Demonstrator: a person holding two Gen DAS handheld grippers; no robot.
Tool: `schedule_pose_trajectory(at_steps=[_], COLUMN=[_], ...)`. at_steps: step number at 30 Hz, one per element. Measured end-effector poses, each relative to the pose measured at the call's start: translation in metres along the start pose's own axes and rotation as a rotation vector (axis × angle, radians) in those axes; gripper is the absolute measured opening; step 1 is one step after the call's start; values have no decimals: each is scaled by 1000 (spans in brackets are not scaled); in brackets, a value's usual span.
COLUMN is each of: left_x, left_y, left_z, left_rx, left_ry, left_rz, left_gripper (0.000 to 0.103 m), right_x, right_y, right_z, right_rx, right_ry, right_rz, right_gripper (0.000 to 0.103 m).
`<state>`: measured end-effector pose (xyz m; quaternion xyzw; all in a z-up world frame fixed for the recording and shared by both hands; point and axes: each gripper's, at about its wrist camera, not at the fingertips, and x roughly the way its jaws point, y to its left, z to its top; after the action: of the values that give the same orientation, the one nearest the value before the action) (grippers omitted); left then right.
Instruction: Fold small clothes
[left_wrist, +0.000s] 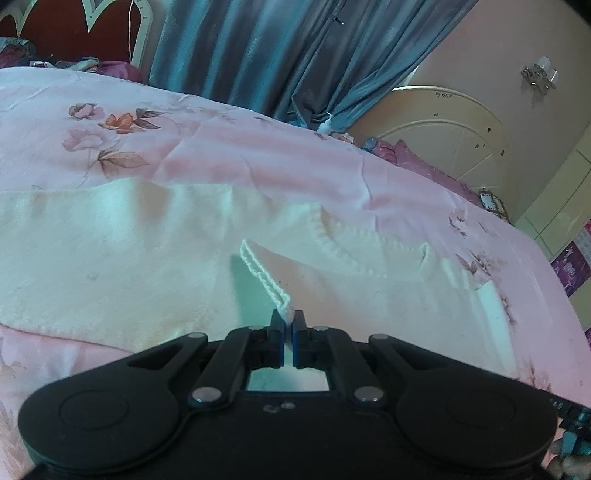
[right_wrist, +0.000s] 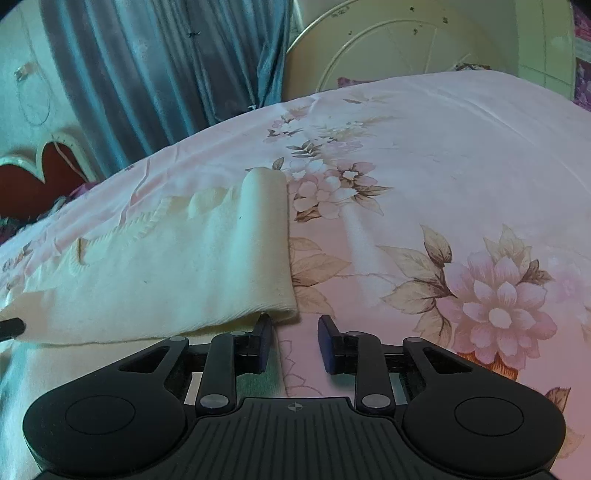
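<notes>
In the left wrist view the left hand-held gripper (left_wrist: 288, 325) sits low in the middle of the frame, its jaws pinched together on a thin stitched edge (left_wrist: 264, 275) of the cream garment (left_wrist: 122, 251). That edge rises from the jaws and runs up and to the left as a narrow white band, lifted off the cloth below. The garment itself spreads across the centre and left of the frame on the pink floral bedsheet (left_wrist: 258, 147), with a ribbed hem visible toward the right.

In the right wrist view the right hand-held gripper (right_wrist: 293, 341) is at lower centre with its jaws apart and nothing between them, only bedsheet (right_wrist: 443, 147) showing through the gap. Its left finger (right_wrist: 263, 339) lies just beside the near corner of the garment (right_wrist: 177, 266), whether touching it I cannot tell. Here the garment fills the left half of the frame, its right side a rolled or folded edge running from the middle of the picture down toward the gripper.

Blue curtains (left_wrist: 258, 48) hang across the upper part of the frame behind the bed, and a cream headboard (right_wrist: 406, 40) stands at the upper right
</notes>
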<state>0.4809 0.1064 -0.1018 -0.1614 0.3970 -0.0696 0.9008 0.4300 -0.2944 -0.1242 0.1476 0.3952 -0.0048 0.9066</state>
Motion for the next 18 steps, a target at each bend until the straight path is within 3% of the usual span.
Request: schedule_pose_trajectory(at_steps=[4, 10, 11, 12, 18], left_x=[-2, 0, 0, 0, 2], left_y=[10, 18, 19, 21, 26], left_z=[4, 5, 5, 4, 0], left_rx=[-38, -18, -19, -21, -26], left_ry=[-29, -7, -10, -10, -5], left_rz=[17, 17, 22, 24, 26], left_gripper=[4, 4, 4, 4, 4], right_x=[-2, 3, 3, 3, 5], right_y=[5, 12, 12, 12, 11], right_z=[1, -2, -3, -4, -5], right_rx=[3, -20, -28, -35, -59], right_ry=[1, -2, -1, 1, 3], right_rz=[47, 15, 16, 21, 17], right_gripper=[27, 27, 20, 4, 1])
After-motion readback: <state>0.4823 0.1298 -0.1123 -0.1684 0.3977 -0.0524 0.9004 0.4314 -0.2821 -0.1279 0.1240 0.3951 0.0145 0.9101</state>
